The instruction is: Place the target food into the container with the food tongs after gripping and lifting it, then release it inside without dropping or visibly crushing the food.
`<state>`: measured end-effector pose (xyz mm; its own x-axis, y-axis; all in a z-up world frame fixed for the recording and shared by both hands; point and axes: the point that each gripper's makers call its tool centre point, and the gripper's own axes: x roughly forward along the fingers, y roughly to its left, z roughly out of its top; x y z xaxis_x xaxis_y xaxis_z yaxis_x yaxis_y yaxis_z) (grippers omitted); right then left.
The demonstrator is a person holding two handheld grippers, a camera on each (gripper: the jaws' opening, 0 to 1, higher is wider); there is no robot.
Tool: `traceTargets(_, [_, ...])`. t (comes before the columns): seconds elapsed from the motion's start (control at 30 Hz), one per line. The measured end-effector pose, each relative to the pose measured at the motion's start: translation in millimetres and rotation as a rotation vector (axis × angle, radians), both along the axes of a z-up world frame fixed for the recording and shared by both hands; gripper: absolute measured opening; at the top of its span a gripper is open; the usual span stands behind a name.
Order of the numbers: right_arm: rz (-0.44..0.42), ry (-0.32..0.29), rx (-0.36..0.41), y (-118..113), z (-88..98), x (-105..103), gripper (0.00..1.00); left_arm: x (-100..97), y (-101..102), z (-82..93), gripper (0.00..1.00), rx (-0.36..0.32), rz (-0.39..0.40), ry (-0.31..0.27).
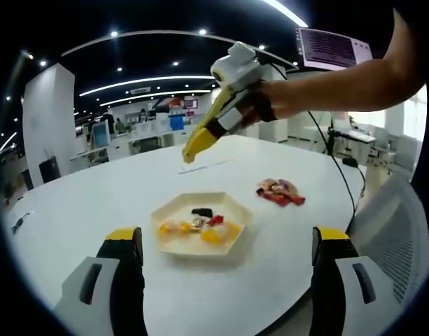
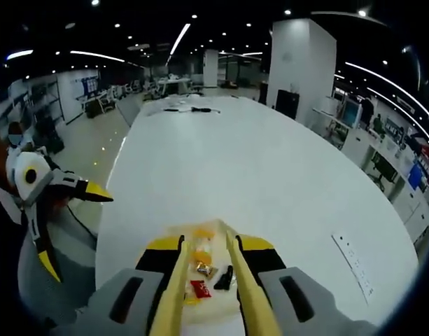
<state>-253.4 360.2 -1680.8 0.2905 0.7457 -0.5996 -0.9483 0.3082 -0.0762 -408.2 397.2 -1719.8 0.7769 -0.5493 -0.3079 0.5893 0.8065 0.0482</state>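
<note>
A: Item one, left claw (image 1: 228, 245). Pose?
B: Low over the near counter edge, jaws spread wide, nothing between them. The hexagonal tray (image 1: 173, 246) sits on the counter (image 1: 95, 189) just beyond and between the yellow-tipped jaws.

A: Item two, right claw (image 2: 208, 246).
B: In the left gripper view it (image 1: 221, 122) hangs above the far side of the tray, held by a bare forearm (image 1: 340, 87) reaching in from the right, pointing down and left. It grips yellow food tongs (image 2: 252, 308) whose two arms run forward between its jaws; the tong tips (image 1: 189, 155) are clear of the counter.

A: Food?
B: Wrapped sweets (image 1: 200, 227), yellow, red and one dark, lie in the tray. In the right gripper view they (image 2: 200, 269) sit between the tong arms, below them. A second small heap of red wrappers (image 1: 279, 191) lies on the counter right of the tray.

A: Surface, room?
B: White rounded counter; cables (image 2: 183, 108) at its far end. Open office with white pillar (image 2: 301, 63), desks, ceiling strip lights (image 1: 148, 80).
</note>
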Motion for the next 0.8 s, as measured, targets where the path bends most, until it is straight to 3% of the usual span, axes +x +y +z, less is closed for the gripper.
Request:
traceTargets(0.33, [-0.017, -0.003, 0.053, -11, 13.7, 2, 0.29, 0.1, 0, -0.4, 0.96, 0.001, -0.002, 0.000])
traceTargets(0.8, [-0.036, -0.026, 0.031, -53, 17.0, 0, 0.29, -1.1, -1, -0.9, 0.95, 0.003, -0.008, 0.000])
